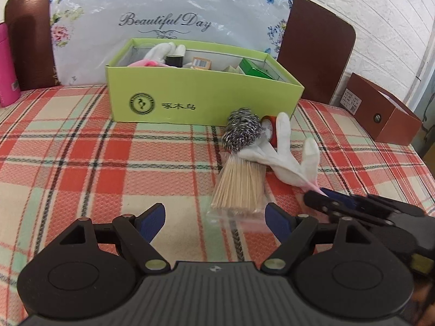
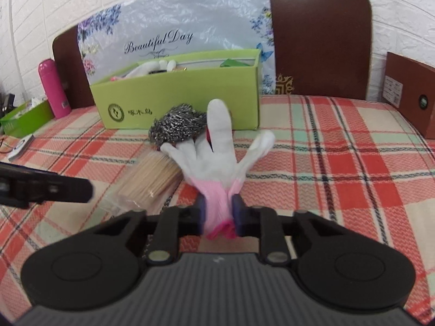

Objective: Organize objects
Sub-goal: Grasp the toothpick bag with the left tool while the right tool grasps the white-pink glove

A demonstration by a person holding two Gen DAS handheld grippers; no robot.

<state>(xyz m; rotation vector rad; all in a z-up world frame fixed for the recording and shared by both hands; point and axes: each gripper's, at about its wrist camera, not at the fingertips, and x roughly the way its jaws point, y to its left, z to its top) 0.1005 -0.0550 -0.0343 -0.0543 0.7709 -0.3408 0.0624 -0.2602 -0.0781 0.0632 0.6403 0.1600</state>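
A white glove with a pink cuff lies on the plaid cloth; my right gripper is shut on its cuff. It also shows in the left wrist view, with the right gripper at its cuff. A steel wool scrubber, a red tape roll and a bag of toothpicks lie beside the glove. My left gripper is open and empty, just in front of the toothpicks. A green box holding several items stands behind.
A pink bottle and a small green box stand at the left. A brown box sits at the right edge. A brown headboard and a flowered plastic bag rise behind.
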